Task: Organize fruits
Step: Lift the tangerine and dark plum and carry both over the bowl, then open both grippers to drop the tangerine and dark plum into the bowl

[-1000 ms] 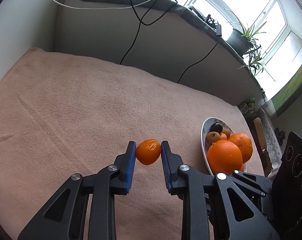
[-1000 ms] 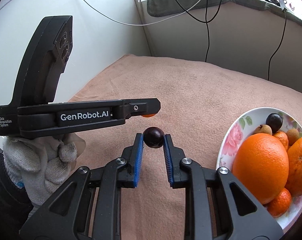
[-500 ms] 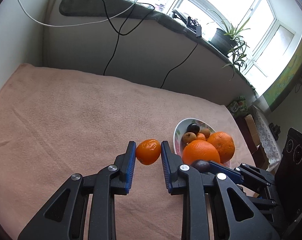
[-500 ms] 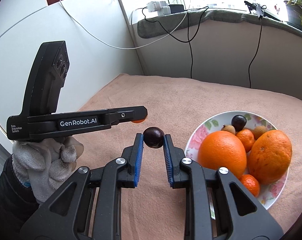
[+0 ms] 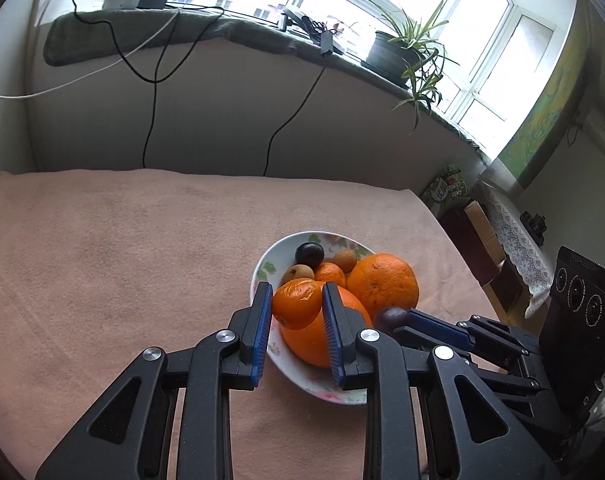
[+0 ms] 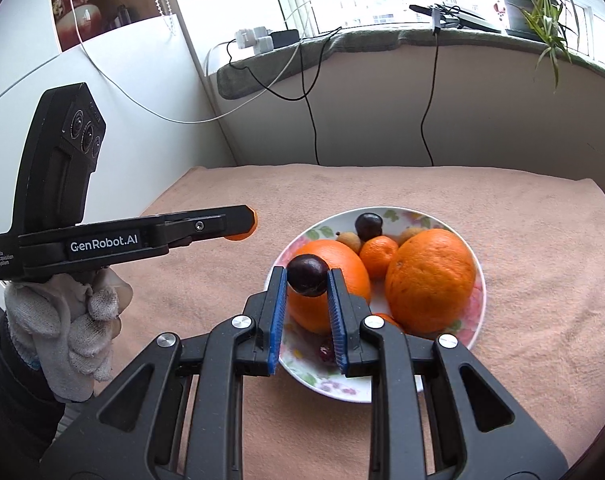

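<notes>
Fingers of my left gripper (image 5: 297,307) clamped a small mandarin (image 5: 296,302) while my right gripper (image 6: 307,280) pinched a dark plum (image 6: 307,280), the fruit plate (image 6: 476,304) just beyond both.

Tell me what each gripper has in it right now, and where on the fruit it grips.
Left gripper pinches a small tangerine by its two opposite sides. Right gripper pinches a dark plum the same way, across its middle.

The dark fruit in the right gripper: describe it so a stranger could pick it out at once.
Start at the flowered plate of fruit on the pink blanket. Just above its near left rim, the right gripper is shut on a small round dark plum. A similar dark fruit lies at the plate's far side, but this one is clamped between blue pads, off the plate.
</notes>
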`<state>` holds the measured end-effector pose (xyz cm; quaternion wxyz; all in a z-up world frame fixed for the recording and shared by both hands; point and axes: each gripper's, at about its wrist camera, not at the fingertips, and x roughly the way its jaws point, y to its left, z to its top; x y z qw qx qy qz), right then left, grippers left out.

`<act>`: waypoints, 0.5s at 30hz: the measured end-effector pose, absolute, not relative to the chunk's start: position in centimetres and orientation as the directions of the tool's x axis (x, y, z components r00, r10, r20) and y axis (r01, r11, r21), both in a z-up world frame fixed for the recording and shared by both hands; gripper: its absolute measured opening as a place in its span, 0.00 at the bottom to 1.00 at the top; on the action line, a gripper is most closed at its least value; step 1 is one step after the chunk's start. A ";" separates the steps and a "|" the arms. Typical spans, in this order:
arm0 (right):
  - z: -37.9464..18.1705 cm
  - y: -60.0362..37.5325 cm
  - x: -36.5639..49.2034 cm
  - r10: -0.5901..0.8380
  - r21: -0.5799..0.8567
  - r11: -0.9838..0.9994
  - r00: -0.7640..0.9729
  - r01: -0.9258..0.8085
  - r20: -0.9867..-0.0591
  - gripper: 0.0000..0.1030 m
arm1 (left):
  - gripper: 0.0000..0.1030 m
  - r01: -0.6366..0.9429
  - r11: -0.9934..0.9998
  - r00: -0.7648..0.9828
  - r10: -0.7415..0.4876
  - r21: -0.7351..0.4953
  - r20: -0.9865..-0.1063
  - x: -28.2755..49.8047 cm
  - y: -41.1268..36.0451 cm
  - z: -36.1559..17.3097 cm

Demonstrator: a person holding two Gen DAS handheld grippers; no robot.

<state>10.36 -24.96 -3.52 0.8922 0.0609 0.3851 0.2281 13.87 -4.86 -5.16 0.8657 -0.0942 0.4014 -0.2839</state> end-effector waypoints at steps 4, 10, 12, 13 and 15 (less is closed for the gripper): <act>-3.8 -26.1 10.5 0.442 0.288 0.896 0.603 -0.339 -0.664 0.21 | 0.23 0.445 0.811 0.500 -0.577 -0.380 -0.646 14.1 -6.8 -5.2; -4.4 -26.9 10.9 0.445 0.308 0.895 0.592 -0.323 -0.672 0.21 | 0.23 0.474 0.798 0.482 -0.589 -0.372 -0.649 14.5 -9.0 -5.3; -4.6 -26.8 11.0 0.448 0.313 0.893 0.588 -0.323 -0.674 0.21 | 0.23 0.484 0.793 0.475 -0.593 -0.369 -0.650 14.5 -9.6 -5.4; -4.7 -26.8 11.0 0.451 0.315 0.892 0.585 -0.324 -0.675 0.21 | 0.23 0.492 0.789 0.468 -0.597 -0.369 -0.651 14.5 -9.8 -5.4; -4.8 -26.8 11.1 0.452 0.318 0.892 0.583 -0.322 -0.675 0.21 | 0.23 0.498 0.788 0.465 -0.595 -0.362 -0.655 14.5 -10.4 -5.4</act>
